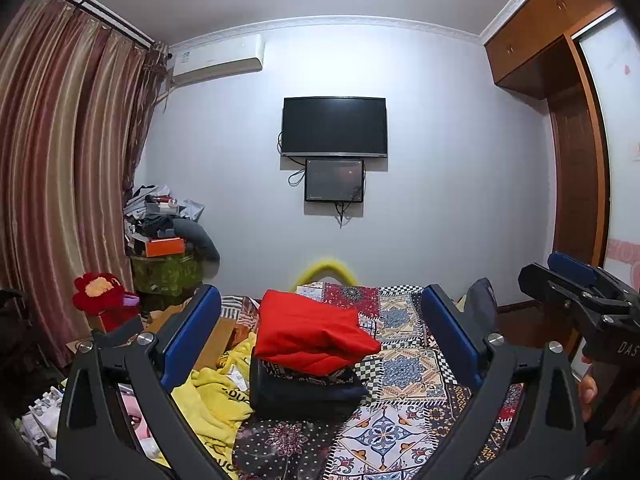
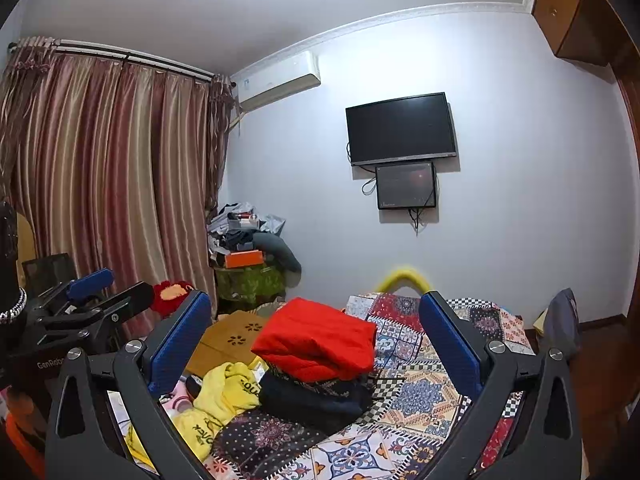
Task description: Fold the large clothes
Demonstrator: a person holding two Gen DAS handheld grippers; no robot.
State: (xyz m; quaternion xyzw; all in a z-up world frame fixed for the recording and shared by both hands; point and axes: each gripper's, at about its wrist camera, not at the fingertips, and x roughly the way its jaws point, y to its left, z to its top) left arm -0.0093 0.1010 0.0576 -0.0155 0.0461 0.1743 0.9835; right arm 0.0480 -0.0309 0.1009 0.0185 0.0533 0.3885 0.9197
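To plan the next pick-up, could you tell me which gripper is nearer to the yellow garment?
Probably left. The yellow garment lies just beside the left gripper's left finger; the right gripper stands farther right of it.

Both tools share one build. The left gripper (image 1: 320, 332) has matte black angular arms with triangular cut-outs, round silver screws at the pivots, and ribbed blue pads (image 1: 188, 336) lining the fingers. The right gripper (image 2: 316, 336) is built the same, with blue pads (image 2: 178, 344). White lettering marks each black body: "GenRobo" on the left one, "DAS" on the right.
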